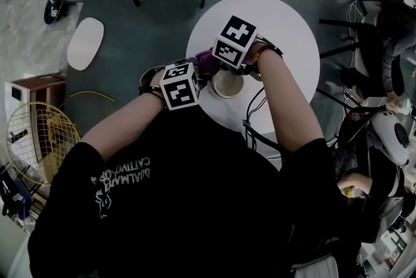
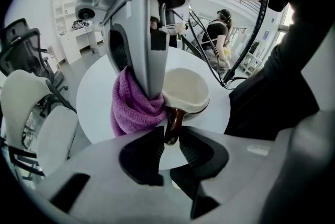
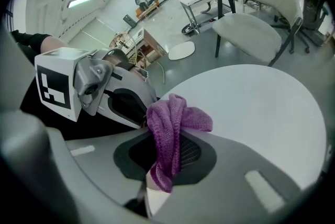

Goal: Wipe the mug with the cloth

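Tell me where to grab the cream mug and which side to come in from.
Grip the dark brown handle, coming from the person's side. It juts out thin from the mug's wide cream body, likely too broad for the jaws, and the purple cloth sits against one side of the rim. The left hand-held gripper pinches it there.
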A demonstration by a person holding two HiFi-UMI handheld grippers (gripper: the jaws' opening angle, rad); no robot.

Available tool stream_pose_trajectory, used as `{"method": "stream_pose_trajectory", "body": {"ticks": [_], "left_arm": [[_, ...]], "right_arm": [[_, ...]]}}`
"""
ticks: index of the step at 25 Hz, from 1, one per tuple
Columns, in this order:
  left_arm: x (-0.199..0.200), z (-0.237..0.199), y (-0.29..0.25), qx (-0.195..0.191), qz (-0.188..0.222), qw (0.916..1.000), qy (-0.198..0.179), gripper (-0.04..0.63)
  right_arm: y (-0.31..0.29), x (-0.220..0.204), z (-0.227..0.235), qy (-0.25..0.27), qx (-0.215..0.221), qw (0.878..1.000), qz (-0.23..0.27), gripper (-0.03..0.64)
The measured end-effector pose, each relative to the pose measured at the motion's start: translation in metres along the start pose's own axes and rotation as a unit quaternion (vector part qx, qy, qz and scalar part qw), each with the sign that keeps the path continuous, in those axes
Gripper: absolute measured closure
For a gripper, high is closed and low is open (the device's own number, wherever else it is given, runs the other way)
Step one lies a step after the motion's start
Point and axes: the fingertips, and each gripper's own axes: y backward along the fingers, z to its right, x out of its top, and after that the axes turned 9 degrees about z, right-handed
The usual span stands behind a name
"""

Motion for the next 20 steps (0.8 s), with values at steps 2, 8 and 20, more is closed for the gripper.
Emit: {"method": "stream_pose_trajectory", "body": {"ticks": [2,8,20], "left_arm": [[-0.002,-0.001,0.002,0.005,-0.003,1.0000,0.005,0.508],[-0.007,0.004,0.005,0.001,-0.013,0.9999,0.010,0.509],[-0.010,0.003,0.009,-0.006,-0.024,0.9996,0.015,0.506]], "right_arm": [[-0.002,0.002,0.001,0.000,0.005,1.000,0.008,0.566],[-0.007,0.004,0.003,-0.026,0.025,0.998,0.043,0.566],[0.014,-0.020,0.031,-0.043,-0.048,0.992,0.107,0.566]]}}
